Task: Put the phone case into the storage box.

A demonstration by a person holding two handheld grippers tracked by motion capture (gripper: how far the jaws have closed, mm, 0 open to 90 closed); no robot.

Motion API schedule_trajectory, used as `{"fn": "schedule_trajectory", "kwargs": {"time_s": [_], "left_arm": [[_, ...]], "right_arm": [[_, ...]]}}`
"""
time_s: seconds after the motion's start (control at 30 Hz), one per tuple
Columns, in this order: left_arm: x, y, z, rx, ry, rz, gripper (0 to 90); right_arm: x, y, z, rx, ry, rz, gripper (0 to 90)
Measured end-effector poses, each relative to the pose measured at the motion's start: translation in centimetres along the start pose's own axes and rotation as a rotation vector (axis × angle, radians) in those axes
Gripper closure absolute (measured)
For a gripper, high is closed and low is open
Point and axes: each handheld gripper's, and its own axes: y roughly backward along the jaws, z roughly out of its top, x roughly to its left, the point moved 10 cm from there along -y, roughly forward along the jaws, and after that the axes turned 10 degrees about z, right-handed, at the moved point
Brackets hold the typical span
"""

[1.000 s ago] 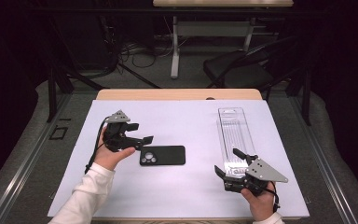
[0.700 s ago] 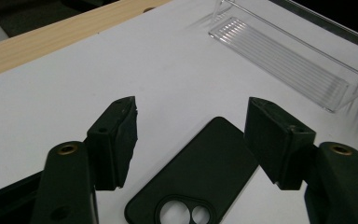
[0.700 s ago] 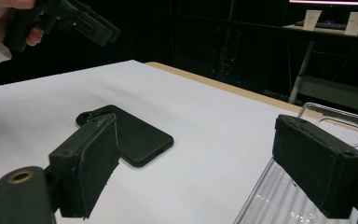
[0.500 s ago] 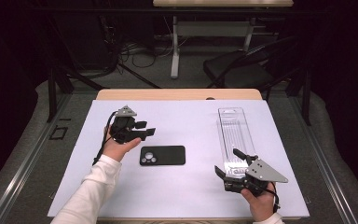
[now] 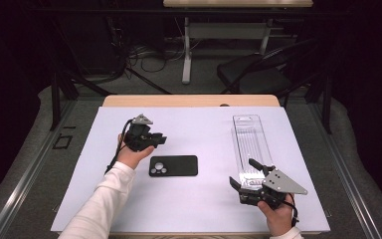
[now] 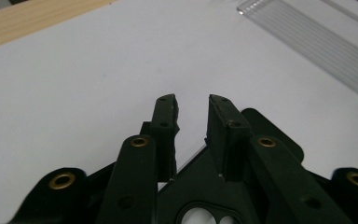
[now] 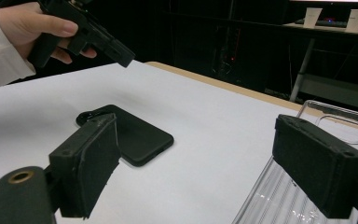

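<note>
A black phone (image 5: 174, 166) lies flat on the white mat, its lens end to the left; the right gripper view has it as well (image 7: 130, 133). My left gripper (image 5: 161, 140) hovers just beyond the phone's left end, clear of it. Its jaws (image 6: 192, 105) have just been closing and stand a narrow gap apart with nothing between them. A clear plastic case (image 5: 251, 144) lies lengthwise at the right. My right gripper (image 5: 242, 172) sits at the case's near end, jaws wide open (image 7: 200, 154) and empty.
The white mat (image 5: 204, 124) covers most of the wooden table (image 5: 189, 100). Beyond the table's far edge are a dark chair (image 5: 258, 74) and desk legs. The clear case's ribbed edge (image 6: 317, 42) lies ahead of the left jaws.
The left gripper has drawn away from the phone's left end toward the far side and a little right, and its jaws have narrowed. Phone, case and right gripper have stayed put.
</note>
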Motion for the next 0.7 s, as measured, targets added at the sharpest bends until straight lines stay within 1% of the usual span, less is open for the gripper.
{"fn": "schedule_trajectory", "kwargs": {"time_s": [0.03, 0.07, 0.13, 0.27, 0.53, 0.57, 0.6, 0.67, 0.7], "left_arm": [[0.2, -0.5, -0.3, 0.016, -0.002, 0.009, 76.1], [0.2, -0.5, -0.3, 0.016, -0.002, 0.009, 78.6], [0.3, -1.0, -0.5, 0.031, -0.002, 0.014, 82.0], [0.6, -1.8, -0.7, 0.039, 0.011, 0.015, 89.7], [0.7, -2.7, -1.3, 0.066, 0.012, 0.022, 90.0], [0.7, -3.1, -1.4, 0.069, 0.018, 0.022, 90.0], [0.7, -3.1, -1.4, 0.069, 0.018, 0.022, 90.0], [0.7, -3.8, -1.8, 0.084, 0.014, 0.028, 90.0], [0.7, -3.8, -1.8, 0.084, 0.014, 0.028, 90.0]], "right_arm": [[0.0, 0.0, 0.0, 0.0, 0.0, 0.001, 13.7], [0.0, 0.0, 0.0, -0.002, 0.0, 0.001, 13.7], [0.0, 0.0, 0.0, -0.002, 0.0, 0.002, 13.7], [0.0, 0.0, 0.0, -0.003, 0.001, 0.003, 13.7], [0.0, -0.1, 0.0, -0.001, 0.002, 0.004, 13.7], [0.0, -0.1, 0.0, -0.002, 0.0, 0.005, 13.7], [0.0, -0.1, 0.0, -0.002, 0.0, 0.005, 13.7], [0.1, -0.1, 0.0, -0.001, -0.003, 0.007, 13.7], [0.1, -0.1, 0.0, -0.001, -0.003, 0.007, 13.7]]}}
